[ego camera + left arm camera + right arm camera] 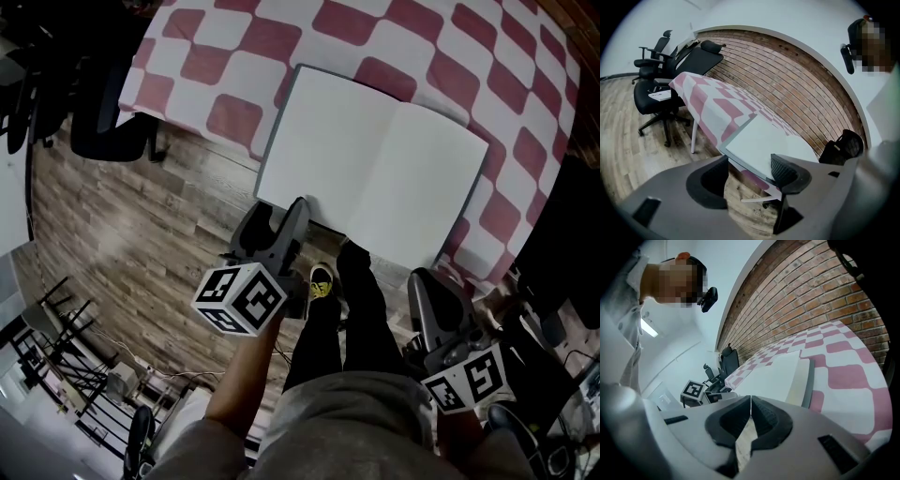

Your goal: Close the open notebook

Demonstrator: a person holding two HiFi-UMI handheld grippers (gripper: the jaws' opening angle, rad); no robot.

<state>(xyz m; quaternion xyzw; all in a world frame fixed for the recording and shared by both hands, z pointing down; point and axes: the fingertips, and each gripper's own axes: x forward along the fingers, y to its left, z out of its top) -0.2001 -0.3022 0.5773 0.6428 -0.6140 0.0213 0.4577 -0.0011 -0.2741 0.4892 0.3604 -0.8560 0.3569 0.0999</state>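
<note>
- The notebook [375,169] lies open and flat on the red-and-white checked tablecloth [234,56], its two blank white pages facing up.
- A thin dark grey cover [808,380] shows as a rim around the pages.
- The centre fold runs from the cloth's far side toward its near edge, and both halves lie level on either side of it.
- It sits at the near edge of the cloth, turned a little askew to the checks, and its near-left corner juts slightly past that edge.
- The page block looks fairly thick where it shows from the side.
</note>
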